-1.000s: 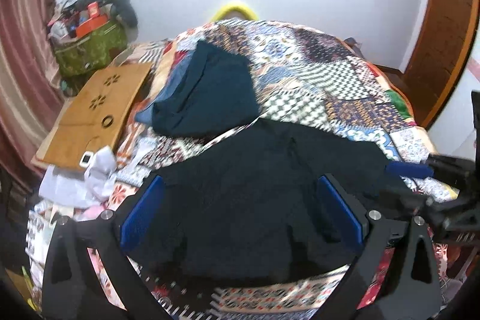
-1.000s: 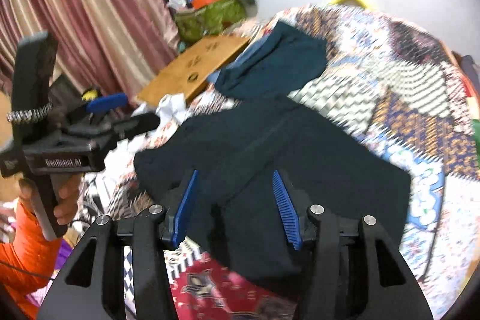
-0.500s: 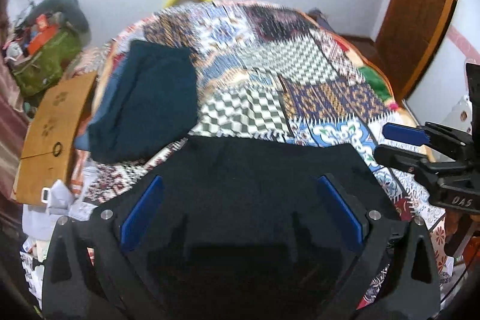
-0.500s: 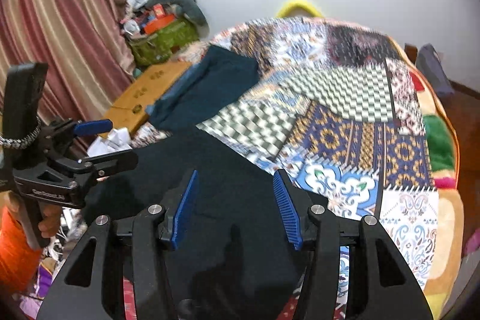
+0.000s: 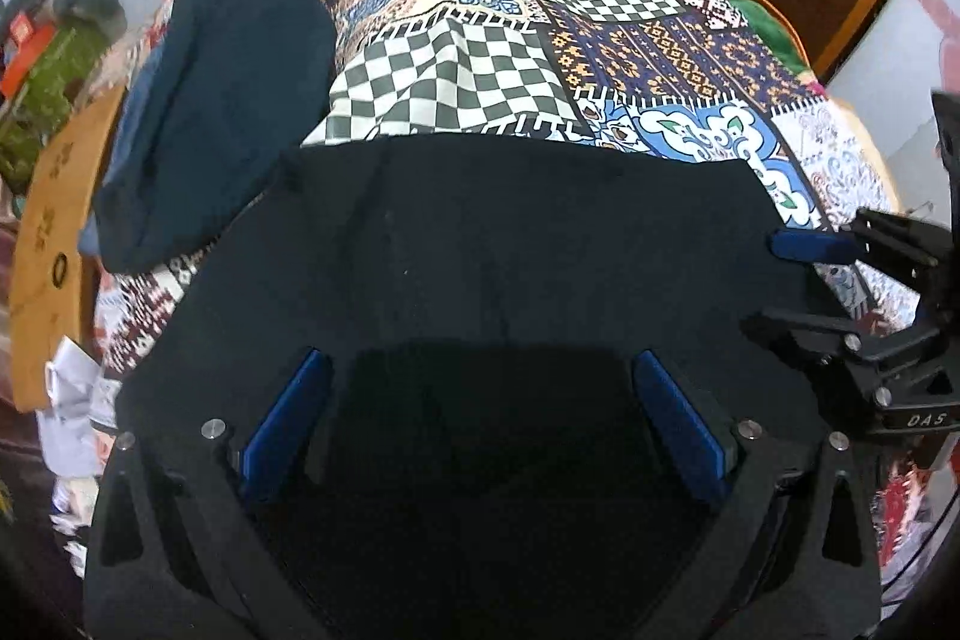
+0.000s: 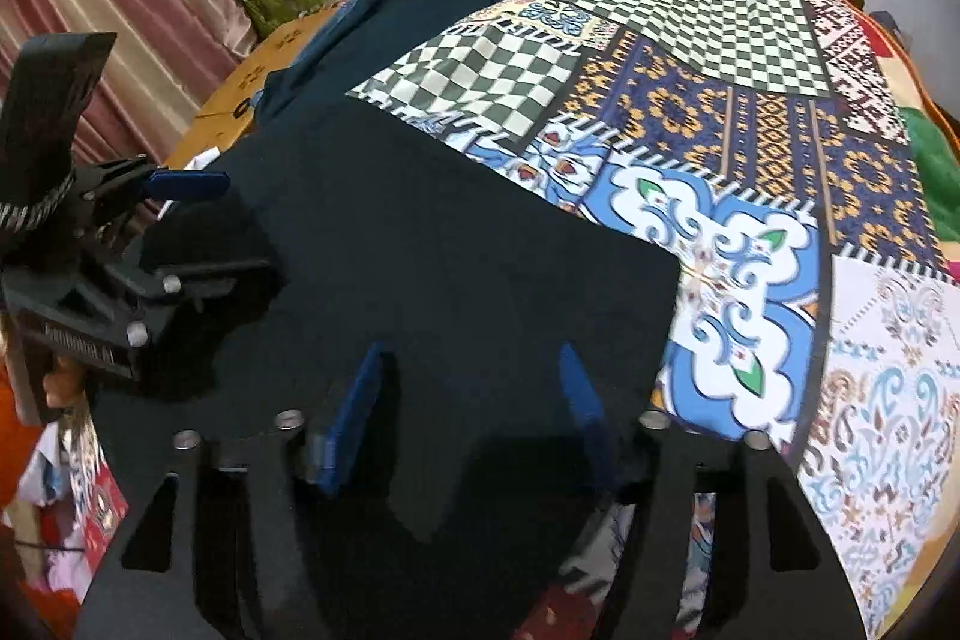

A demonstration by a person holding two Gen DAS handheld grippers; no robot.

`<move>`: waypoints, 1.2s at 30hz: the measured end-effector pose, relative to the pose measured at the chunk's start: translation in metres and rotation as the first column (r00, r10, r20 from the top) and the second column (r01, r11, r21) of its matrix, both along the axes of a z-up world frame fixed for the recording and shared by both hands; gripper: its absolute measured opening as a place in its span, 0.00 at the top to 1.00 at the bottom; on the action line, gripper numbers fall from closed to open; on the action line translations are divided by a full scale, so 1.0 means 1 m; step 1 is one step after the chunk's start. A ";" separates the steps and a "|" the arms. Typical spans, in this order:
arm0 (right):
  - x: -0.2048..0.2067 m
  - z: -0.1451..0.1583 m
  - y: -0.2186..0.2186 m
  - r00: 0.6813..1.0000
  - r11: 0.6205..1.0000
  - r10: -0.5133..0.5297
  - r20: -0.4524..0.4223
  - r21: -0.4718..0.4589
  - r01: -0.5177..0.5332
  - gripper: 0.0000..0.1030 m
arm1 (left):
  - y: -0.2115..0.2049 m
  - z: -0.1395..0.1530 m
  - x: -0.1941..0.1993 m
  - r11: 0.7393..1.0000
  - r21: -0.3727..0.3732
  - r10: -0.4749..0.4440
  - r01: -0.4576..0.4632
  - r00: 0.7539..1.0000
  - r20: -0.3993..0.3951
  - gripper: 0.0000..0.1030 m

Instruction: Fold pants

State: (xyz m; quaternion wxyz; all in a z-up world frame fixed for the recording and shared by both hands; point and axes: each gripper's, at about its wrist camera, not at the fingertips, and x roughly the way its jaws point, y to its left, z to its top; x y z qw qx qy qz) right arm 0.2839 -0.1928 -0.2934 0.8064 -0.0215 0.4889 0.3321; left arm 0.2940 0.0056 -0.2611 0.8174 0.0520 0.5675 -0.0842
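We are working over the black pants (image 5: 498, 268), which are lying spread across the near part of the bed, on its patchwork quilt (image 5: 540, 40), with their far edge running straight from left to right. Our left gripper (image 5: 483, 421) is hanging above the near middle of the cloth with its fingers spread wide and nothing pinched between them. Our right gripper (image 6: 471, 403) is hovering over the near right part of the pants; its fingers are opening, with only flat cloth beneath them and no fold caught between the pads.

As we judge it, we are lining up to take hold of the near edge for a fold. To do that well, we should be bringing each pair of fingers down on a clear edge or corner, pinching both layers together, and keeping the two grips level so that the fold line stays straight.

The right edge of the pants is ending well short of the bed's right side, so bright quilt is lying open there and beyond the far edge, giving plenty of room to carry cloth away from us. On the left it is tighter: a folded dark teal garment (image 5: 222, 100) is lying just beside the far left corner of the pants, with a wooden board (image 5: 54, 244) and loose clutter beyond it.
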 end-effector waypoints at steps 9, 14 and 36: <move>-0.027 -0.002 -0.028 0.998 0.998 -0.056 0.000 0.000 0.056 0.37 | 0.000 0.008 -0.021 0.998 0.070 -0.011 0.006 0.997 0.071 0.00; -0.042 -0.003 -0.041 0.996 0.996 -0.092 -0.004 -0.001 0.092 0.36 | 0.006 0.014 -0.039 0.995 0.093 0.011 -0.021 0.994 0.109 0.00; -0.079 0.063 -0.016 0.973 0.995 -0.098 0.210 0.027 0.095 0.36 | 0.080 0.084 -0.136 0.955 0.051 0.247 -0.293 0.878 0.410 0.00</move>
